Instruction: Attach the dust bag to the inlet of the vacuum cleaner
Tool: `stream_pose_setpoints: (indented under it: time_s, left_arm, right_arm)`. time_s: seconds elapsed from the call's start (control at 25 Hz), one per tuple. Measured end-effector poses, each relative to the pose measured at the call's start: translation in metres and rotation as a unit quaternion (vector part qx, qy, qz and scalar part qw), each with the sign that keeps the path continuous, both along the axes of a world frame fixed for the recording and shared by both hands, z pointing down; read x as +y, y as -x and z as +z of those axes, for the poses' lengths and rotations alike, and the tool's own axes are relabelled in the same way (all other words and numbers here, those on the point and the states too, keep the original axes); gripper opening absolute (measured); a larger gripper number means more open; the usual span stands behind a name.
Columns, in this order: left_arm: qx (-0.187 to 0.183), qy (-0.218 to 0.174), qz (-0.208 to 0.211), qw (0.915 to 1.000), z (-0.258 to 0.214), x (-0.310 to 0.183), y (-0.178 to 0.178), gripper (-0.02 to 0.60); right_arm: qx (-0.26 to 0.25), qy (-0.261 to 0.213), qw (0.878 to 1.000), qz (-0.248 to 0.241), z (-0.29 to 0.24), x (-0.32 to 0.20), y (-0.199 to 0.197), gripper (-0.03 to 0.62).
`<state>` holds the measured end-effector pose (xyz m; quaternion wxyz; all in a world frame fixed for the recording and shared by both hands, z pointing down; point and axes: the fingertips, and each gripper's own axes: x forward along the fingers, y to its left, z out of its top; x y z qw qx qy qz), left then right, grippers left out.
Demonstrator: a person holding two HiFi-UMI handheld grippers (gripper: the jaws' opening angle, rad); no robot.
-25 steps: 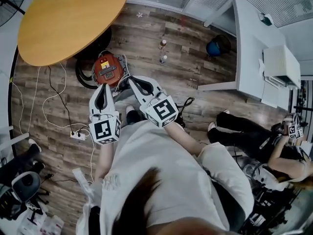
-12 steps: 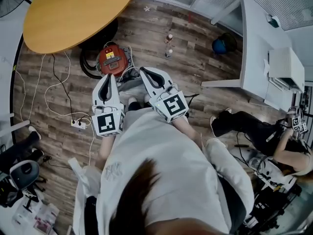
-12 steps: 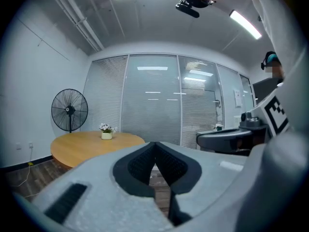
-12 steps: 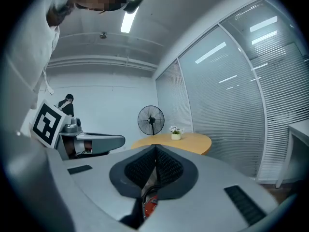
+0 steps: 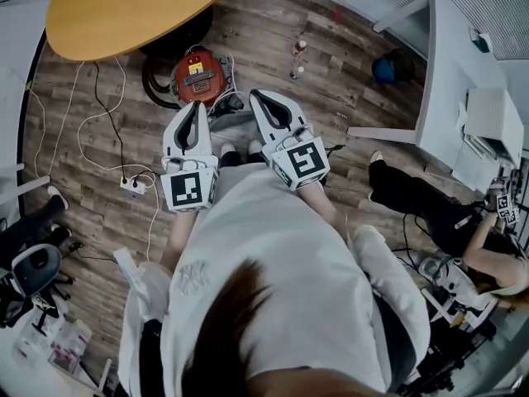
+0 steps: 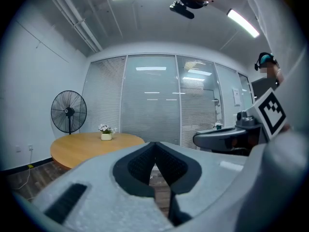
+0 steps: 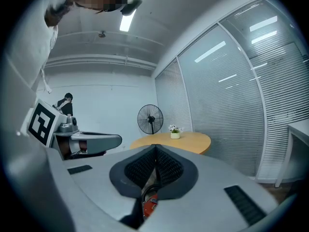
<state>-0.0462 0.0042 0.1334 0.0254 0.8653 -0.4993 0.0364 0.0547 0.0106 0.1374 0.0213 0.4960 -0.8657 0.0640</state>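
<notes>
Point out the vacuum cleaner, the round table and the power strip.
vacuum cleaner (image 5: 198, 76), head view, its red top.
round table (image 5: 132, 8), head view, middle of the bare wooden top.
power strip (image 5: 132, 186), head view, its white body.

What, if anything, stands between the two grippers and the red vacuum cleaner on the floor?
Nothing visible does. In the head view the vacuum cleaner sits on the wooden floor just past the tips of the left gripper and right gripper, both shut and empty. Only its own hose curls beside it.
</notes>
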Motion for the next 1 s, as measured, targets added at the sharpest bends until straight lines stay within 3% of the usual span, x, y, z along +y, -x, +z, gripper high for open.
stream_pose_setpoints:
  time_s: [1.0]
  left_arm:
    - [-0.004,0.008,0.011,0.9999,0.009,0.004,-0.003,0.017]
  right_arm:
    - [0.005,0.014,1.000,-0.015,0.010,0.001,0.016,0.005]
